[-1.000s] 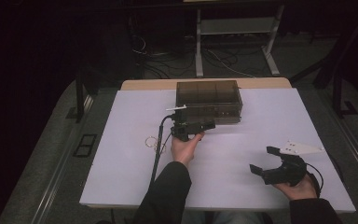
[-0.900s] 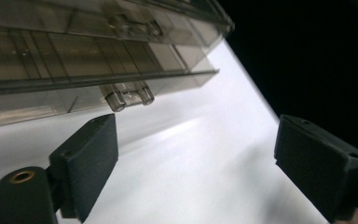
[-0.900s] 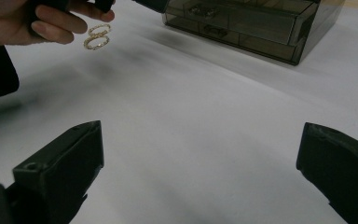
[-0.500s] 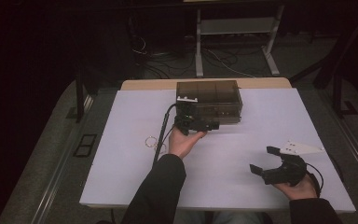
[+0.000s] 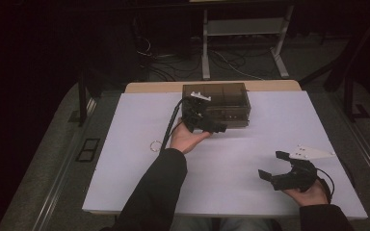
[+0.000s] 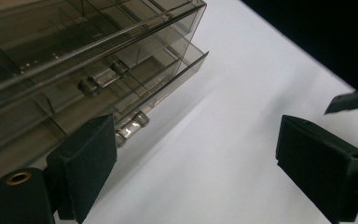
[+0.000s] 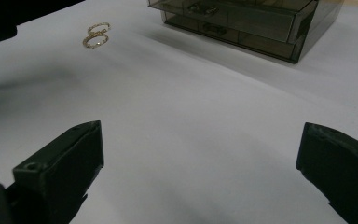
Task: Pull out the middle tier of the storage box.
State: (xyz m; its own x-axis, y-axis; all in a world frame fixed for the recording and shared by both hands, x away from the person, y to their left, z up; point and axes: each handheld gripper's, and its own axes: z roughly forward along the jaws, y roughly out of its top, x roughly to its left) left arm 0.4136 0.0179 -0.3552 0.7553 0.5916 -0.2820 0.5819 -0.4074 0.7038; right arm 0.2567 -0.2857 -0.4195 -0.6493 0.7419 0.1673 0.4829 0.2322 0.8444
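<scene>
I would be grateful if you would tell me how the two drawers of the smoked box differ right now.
The lower drawer is pulled out a little; the upper drawer sits flush in the box. The left hand-held gripper, jaws open, has one jaw close by the lower drawer's handle; the upper drawer's handle is farther from it. Both are smoked clear plastic with clear handles.

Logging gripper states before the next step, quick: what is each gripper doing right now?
Left gripper: open, holding nothing, in front of the smoky clear drawer box.
Right gripper: open, empty, low over the white table.
</scene>
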